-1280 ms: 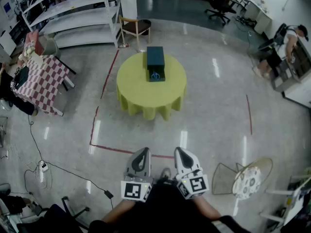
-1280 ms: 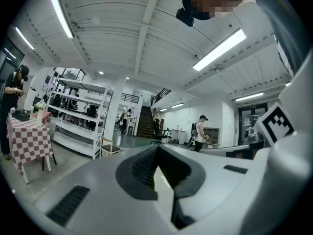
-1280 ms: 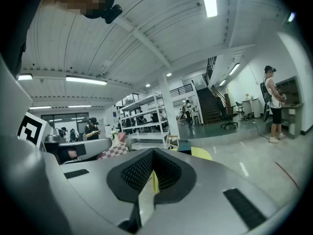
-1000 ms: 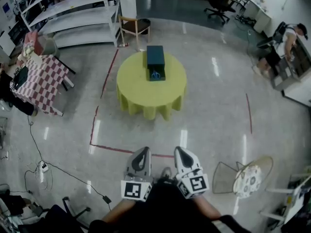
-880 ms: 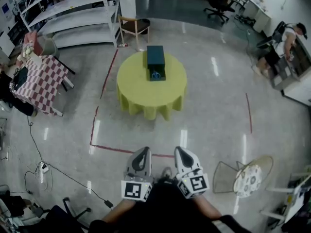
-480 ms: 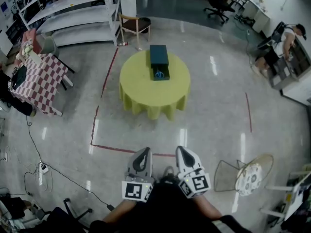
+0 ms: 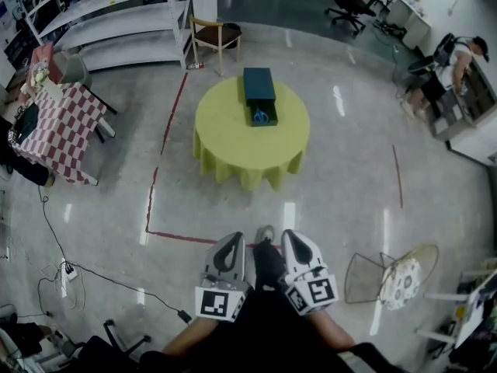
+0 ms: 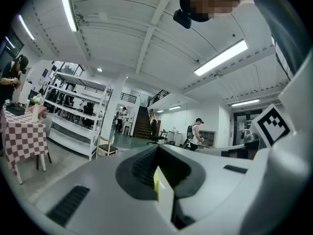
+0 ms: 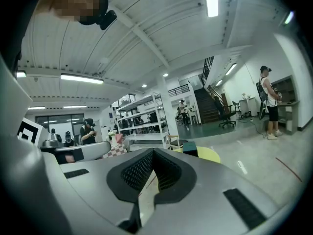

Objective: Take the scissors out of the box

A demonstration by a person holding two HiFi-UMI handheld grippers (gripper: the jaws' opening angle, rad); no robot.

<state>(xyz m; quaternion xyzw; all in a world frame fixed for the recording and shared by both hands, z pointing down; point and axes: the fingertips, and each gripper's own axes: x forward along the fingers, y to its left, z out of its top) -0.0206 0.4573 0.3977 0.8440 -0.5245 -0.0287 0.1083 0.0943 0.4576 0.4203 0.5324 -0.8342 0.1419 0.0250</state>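
The shiny grey floor (image 7: 349, 177) fills most of the head view, with red tape lines on it. White shelves (image 7: 116, 22) stand at the far left. In the middle of the room is a round bench (image 7: 250, 142) with a yellow cloth over it. A small table with a red and white checked cloth (image 7: 58, 130) is off to the left. A wooden chair (image 7: 213, 37) is just behind the bench.

A long dark box (image 7: 259, 92) sits on the far half of the bench. The end of the box nearer the person is open. The scissors (image 7: 262, 116), with blue handles, lie inside that open end.

The two hand-held grippers are close to the person's body, side by side and well apart from the bench. The left hand-held gripper (image 7: 231, 241) has its jaws pressed together, with nothing between them. The right hand-held gripper (image 7: 291, 237) is also pressed together and holds nothing. Both point toward the bench.
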